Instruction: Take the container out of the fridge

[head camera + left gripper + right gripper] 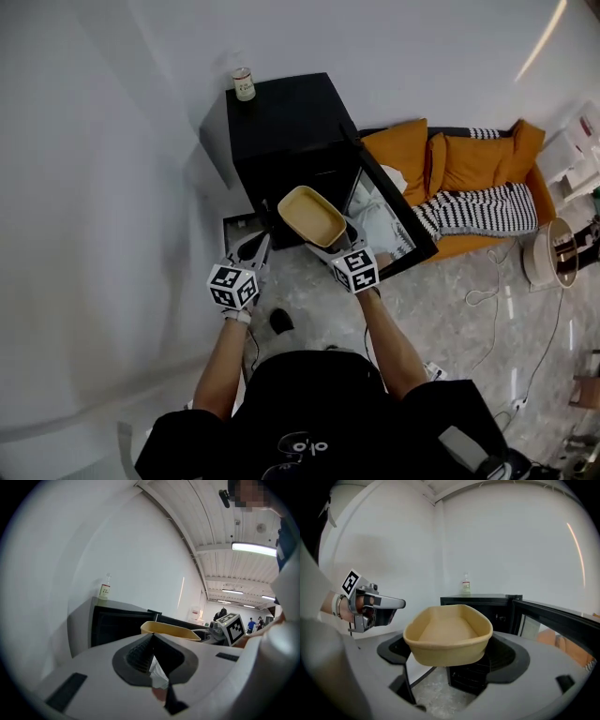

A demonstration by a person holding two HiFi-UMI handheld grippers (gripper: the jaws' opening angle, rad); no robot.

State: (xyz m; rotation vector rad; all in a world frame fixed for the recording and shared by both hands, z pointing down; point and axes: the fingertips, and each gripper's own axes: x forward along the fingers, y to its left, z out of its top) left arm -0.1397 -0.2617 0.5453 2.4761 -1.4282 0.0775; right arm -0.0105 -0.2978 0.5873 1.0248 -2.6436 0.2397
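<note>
Tan container [312, 216] is clamped between the jaws of the right gripper [330, 246], held in the air just in front of the black mini fridge [281, 131], whose door [394, 211] stands open to the right. The left gripper [255, 251], jaws pressed together on nothing, hovers just left of it. A small bottle [244, 84] stands on the fridge's far-left corner.

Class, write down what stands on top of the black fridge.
One small labelled bottle stands on the fridge, at a back corner of its top. Only the spot under the bottle is covered.
</note>
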